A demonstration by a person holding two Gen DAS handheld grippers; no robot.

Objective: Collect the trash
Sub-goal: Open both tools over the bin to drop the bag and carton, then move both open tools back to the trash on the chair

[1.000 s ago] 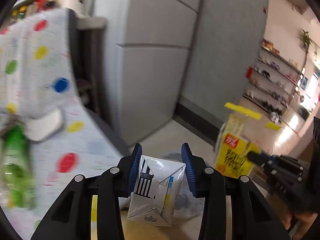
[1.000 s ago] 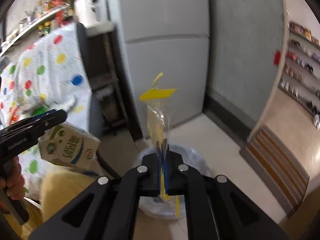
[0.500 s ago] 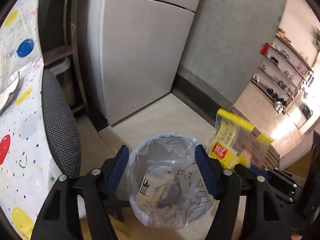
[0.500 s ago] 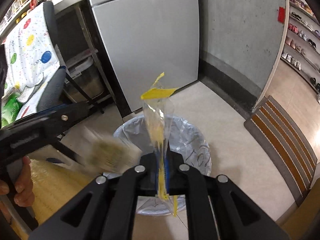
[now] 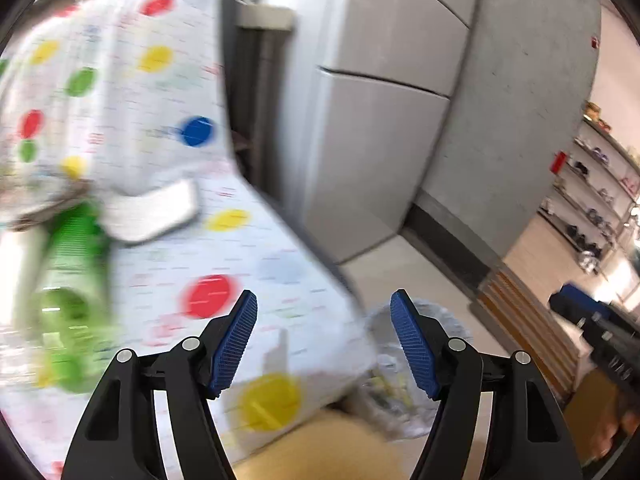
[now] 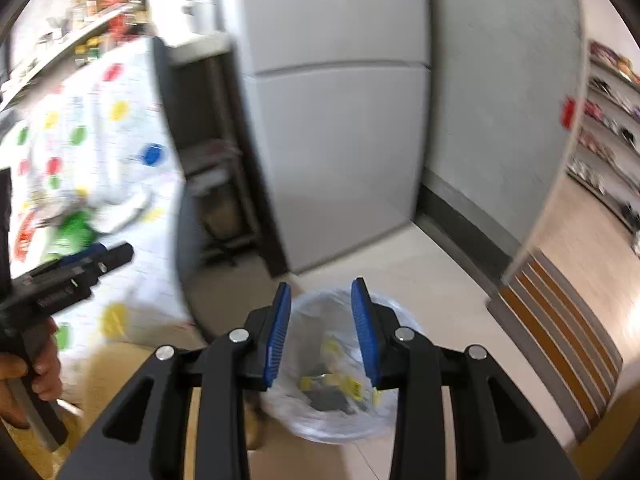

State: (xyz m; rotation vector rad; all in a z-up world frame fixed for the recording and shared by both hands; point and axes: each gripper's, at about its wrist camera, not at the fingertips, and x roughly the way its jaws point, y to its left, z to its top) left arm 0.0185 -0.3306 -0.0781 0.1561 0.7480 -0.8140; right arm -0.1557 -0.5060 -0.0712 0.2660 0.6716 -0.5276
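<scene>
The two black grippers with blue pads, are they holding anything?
No. Left gripper stands open and empty; right gripper, jaws just opening, is empty above the plastic-lined bin.

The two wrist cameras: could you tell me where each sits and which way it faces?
Left wrist: on the left gripper, tilted down at the dotted tablecloth; only its own open fingers show.
Right wrist: on the right gripper, tilted down over the bin; the left hand shows.
Shared: tablecloth, bin, fridge.

A home kitchen: fridge (image 6: 340,128), dotted tablecloth (image 5: 120,120), shoe shelves (image 5: 600,200).
</scene>
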